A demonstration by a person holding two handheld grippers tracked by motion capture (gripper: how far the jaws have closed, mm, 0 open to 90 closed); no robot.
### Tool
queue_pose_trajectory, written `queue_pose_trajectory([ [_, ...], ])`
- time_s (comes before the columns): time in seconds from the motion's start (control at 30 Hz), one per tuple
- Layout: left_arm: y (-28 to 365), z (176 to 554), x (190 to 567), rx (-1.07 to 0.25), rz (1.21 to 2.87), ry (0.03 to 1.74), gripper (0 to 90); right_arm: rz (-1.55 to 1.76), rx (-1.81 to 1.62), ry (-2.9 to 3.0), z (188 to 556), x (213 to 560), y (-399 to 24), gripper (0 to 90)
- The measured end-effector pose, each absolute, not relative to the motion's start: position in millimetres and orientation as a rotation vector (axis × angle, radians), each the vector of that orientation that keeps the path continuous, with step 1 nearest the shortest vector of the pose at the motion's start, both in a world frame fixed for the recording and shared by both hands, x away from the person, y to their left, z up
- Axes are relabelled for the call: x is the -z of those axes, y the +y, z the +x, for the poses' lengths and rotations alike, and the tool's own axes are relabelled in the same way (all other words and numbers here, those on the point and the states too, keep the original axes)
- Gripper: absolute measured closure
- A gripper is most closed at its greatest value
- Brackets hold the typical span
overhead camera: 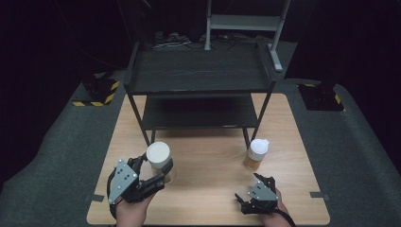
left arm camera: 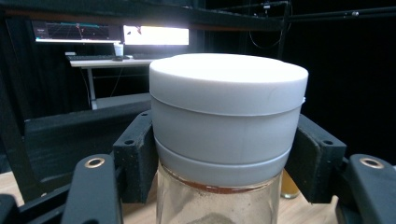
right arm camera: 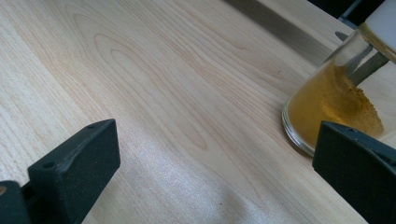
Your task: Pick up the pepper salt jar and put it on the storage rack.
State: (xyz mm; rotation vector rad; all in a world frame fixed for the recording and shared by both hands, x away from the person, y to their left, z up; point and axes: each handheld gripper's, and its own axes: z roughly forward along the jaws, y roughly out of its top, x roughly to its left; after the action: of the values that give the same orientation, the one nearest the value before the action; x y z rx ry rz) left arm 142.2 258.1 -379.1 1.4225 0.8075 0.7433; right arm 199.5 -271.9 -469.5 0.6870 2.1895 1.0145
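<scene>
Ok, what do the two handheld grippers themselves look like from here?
Both the left gripper and right gripper are black with blocky square-ended jaws showing small screw holes. Each carries a grey three-cornered plate dotted with dark holes. Brass-coloured rivets show near the left one's jaws. No sleeves visible.

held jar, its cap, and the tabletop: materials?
Jar: clear glass by the look, glossy; the powdery contents show through the wall. Cap: matte white, probably plastic, smooth with moulded bands. Tabletop: pale wood grain, faint sheen; whether solid wood or laminate can't be told. The left claw is shut on the cap.
</scene>
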Motion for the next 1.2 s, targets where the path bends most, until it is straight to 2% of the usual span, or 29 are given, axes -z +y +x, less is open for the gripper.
queue_pose_trajectory([
  [1.2, 248.1, 180.3, 301.9, -0.805, 1.39, 0.726, 34.3, 0.695, -1.029, 2.189, 200.0, 469.4, -274.7, 0.2],
])
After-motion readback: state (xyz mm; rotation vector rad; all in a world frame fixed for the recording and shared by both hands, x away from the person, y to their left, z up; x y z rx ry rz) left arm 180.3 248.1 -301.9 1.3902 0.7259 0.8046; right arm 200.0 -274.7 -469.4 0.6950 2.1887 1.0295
